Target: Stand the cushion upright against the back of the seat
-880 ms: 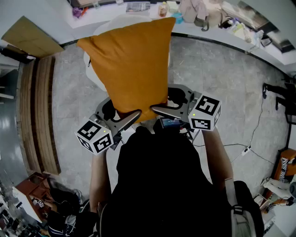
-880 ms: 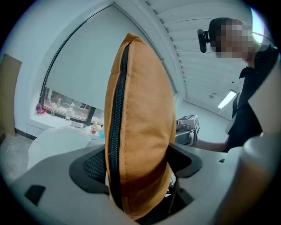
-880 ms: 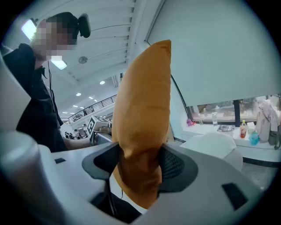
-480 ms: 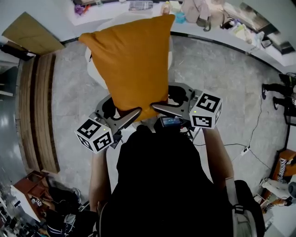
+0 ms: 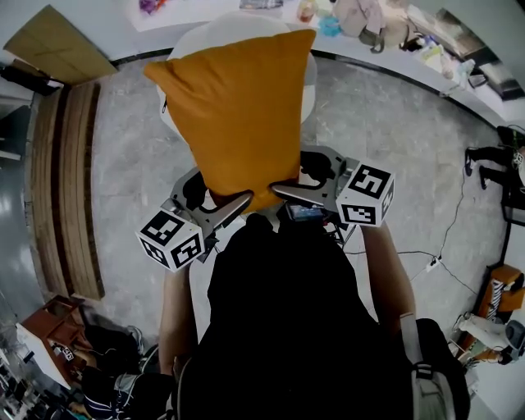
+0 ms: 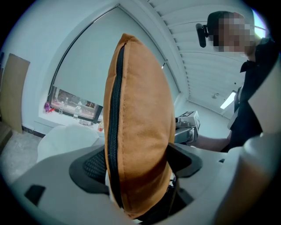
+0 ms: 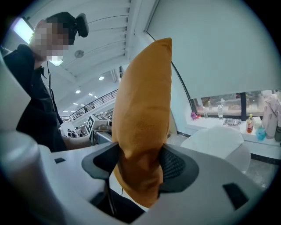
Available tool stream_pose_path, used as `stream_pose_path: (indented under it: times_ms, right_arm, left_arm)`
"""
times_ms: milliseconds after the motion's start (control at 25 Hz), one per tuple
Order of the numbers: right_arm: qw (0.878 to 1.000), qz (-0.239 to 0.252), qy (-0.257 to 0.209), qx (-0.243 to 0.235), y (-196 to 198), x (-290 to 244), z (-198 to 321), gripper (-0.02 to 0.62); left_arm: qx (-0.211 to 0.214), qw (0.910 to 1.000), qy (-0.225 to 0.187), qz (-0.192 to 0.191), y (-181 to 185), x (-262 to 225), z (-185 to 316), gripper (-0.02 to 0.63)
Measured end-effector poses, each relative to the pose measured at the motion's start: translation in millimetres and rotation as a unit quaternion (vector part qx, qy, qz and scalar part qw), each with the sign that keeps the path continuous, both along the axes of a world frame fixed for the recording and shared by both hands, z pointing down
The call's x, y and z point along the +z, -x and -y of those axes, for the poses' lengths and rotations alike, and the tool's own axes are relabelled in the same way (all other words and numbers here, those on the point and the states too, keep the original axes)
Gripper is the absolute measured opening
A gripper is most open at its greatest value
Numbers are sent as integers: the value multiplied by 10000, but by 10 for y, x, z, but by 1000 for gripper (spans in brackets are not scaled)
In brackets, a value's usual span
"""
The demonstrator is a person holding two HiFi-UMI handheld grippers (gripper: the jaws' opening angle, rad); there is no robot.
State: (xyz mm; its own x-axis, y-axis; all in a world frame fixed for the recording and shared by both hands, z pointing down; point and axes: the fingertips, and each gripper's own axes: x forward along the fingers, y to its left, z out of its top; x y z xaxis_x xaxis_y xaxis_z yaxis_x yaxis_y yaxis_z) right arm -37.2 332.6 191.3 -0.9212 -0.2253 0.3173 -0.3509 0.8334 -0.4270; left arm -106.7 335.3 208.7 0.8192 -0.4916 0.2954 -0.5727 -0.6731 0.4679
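Note:
An orange cushion (image 5: pixel 238 115) hangs upright in the air in front of me, held by its lower edge. My left gripper (image 5: pixel 217 197) is shut on its lower left corner, beside the black zipper (image 6: pixel 112 132). My right gripper (image 5: pixel 291 176) is shut on the lower right corner. In the left gripper view the cushion (image 6: pixel 140 132) fills the gap between the jaws of the left gripper (image 6: pixel 140 176). The right gripper (image 7: pixel 138 169) pinches the cushion (image 7: pixel 145 118) between its mesh pads. A white rounded seat (image 5: pixel 308 74) stands behind the cushion, mostly hidden by it.
A cluttered counter (image 5: pixel 353 16) with bottles runs along the far wall. Wooden slats (image 5: pixel 66 197) and a cardboard sheet (image 5: pixel 49 45) lie on the left. A cable (image 5: pixel 435 262) trails over the grey floor at the right. My black-clad torso (image 5: pixel 287 328) fills the foreground.
The cushion stays pinched in both grippers. The head view has shifted a little, so slightly more of the white seat shows behind the cushion's top.

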Motion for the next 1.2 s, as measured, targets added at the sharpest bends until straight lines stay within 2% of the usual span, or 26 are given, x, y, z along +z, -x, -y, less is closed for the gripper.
stream_pose_path:
  times_ms: [360,640,800,1040,1200]
  right_arm:
    - [9995,-308,51,-1,257,207,-15,298]
    - [9991,-396,169,-69,136,368,242,298]
    - [9989,-381,198,-185,-1,463,588,298]
    - [9978,-453,165,-450,-316,545,1392,298]
    - [9972,-454,186,-561,-603,525,1902,298]
  left_arm:
    - [157,9996,87,207,256,214,3,410]
    - [180,9985,191,491,141,345,266,410]
    - [105,9970,260,723,7,421,604,410]
    - [-79,9932,352,1108,-306,476,1380,410]
    - [-161,9921,367,1191,-593,441,1883,410]
